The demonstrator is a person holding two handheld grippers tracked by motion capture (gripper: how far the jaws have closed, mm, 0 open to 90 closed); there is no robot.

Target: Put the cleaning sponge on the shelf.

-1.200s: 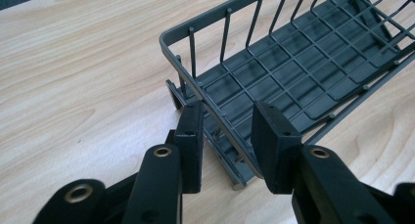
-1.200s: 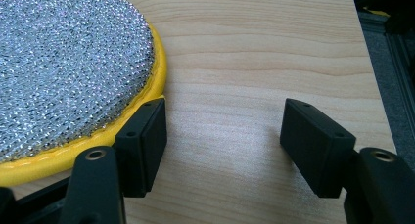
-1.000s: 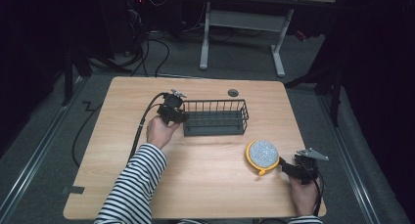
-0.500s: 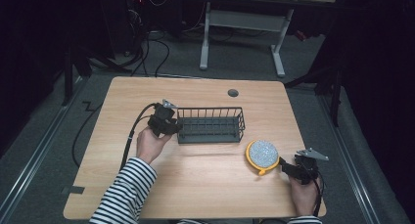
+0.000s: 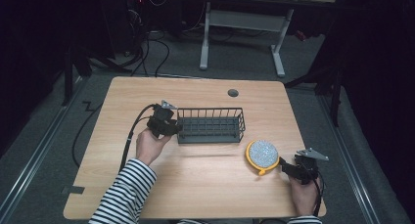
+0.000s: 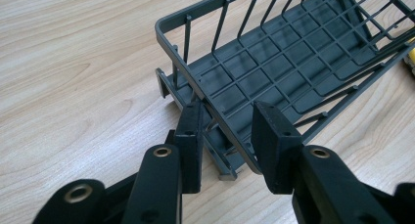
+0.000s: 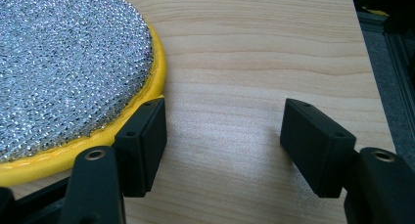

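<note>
Evidently the step in hand is a grasp on the dark wire basket (image 5: 210, 125), which stands at mid table. The left claw (image 6: 230, 136) sits at the basket's left end, its jaws parted and straddling the top rim wire, one jaw outside and one over the floor grid, not yet clenched. To do this well, I judge it should settle lower so the pads meet the rim squarely, then close firmly, since a thin wire can slip or twist the basket. The right claw (image 7: 225, 145) rests released on the table at the near right, with the yellow-rimmed round scouring pad (image 5: 263, 154) touching its left jaw. Compared with half a second ago, the left claw has drawn in closer along the basket's left end; the pad and right claw lie unchanged.
</note>
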